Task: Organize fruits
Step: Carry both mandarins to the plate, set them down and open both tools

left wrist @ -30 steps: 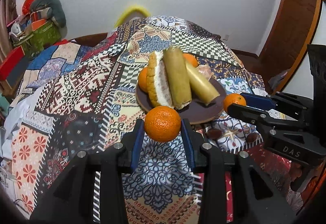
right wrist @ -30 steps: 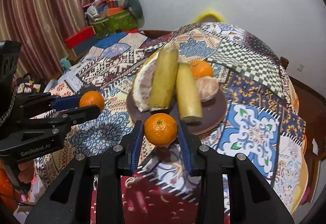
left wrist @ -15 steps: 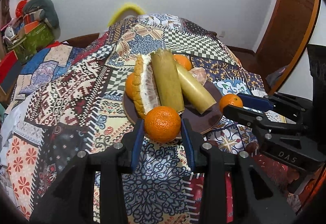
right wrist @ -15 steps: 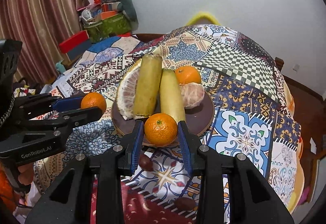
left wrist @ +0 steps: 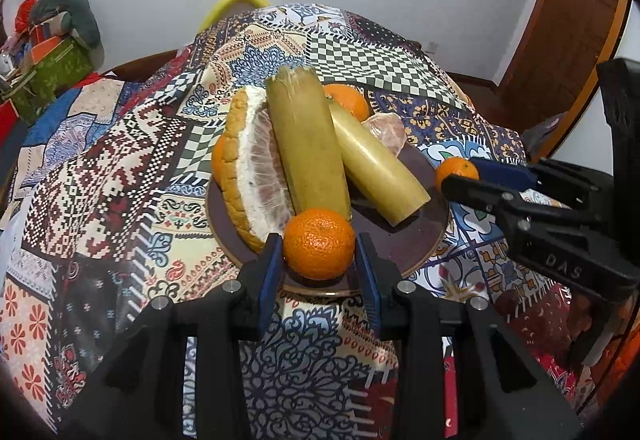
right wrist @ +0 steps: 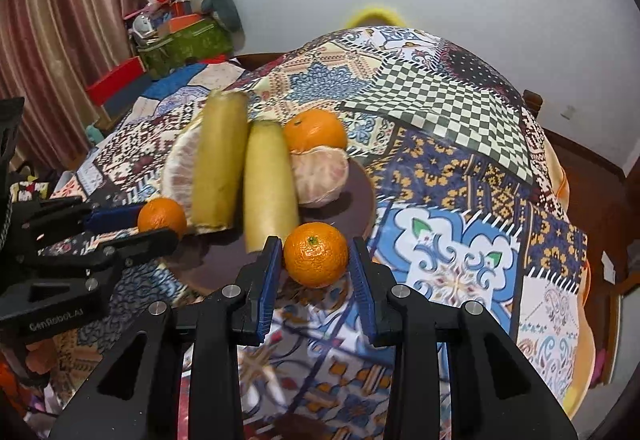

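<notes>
Each pair of tongs was clamped on a tangerine of its own. The left tongs (left wrist: pixel 319 264) gripped the left tangerine (left wrist: pixel 319 243) by its sides, blue pads pressed against the peel, and the right tongs (right wrist: pixel 316 264) held the right tangerine (right wrist: pixel 316 254) the same way — a side grip that leaves the underside free, which would suit setting the fruit down.

Both fruits hung over the near rim of the dark plate (left wrist: pixel 416 240), which sat on the patchwork-covered worktop (left wrist: pixel 120 175). The plate already carried a pomelo wedge (left wrist: pixel 252 167) on the left, two long yellow-green stalks (left wrist: pixel 308 143) laid side by side across the middle (sugarcane, by the look of them), a peeled citrus (right wrist: pixel 320 175) and another whole tangerine (right wrist: pixel 315 129) at the far side. Only the near edge had bare room, which is probably why both hands aimed there.

Compared with a second earlier, the plate loomed larger and nearer in both views: then the held tangerines sat short of the rim, over the cloth — now they overlapped it. The grips had not changed.
</notes>
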Demonstrator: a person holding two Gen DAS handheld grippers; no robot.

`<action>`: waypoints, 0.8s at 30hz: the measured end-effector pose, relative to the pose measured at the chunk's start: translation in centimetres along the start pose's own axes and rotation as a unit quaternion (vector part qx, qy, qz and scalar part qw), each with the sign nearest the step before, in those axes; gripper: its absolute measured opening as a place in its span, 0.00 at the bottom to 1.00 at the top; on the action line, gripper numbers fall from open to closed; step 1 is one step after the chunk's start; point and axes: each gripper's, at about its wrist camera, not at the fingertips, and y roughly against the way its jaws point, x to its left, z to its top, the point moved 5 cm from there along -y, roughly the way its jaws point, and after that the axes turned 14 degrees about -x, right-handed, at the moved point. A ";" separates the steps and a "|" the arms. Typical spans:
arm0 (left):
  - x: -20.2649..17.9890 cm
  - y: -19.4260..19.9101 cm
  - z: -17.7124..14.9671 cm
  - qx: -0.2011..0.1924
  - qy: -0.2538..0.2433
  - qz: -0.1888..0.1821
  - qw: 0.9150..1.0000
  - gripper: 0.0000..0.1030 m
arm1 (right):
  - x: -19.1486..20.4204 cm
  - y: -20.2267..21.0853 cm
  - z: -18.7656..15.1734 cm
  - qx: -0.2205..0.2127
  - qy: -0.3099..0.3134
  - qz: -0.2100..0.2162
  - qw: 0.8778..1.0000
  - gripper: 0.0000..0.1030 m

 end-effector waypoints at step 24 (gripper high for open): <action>-0.4 0.5 0.1 -0.003 -0.012 0.010 1.000 0.40 | -0.5 -0.6 0.2 0.006 -0.011 -0.001 1.000 0.38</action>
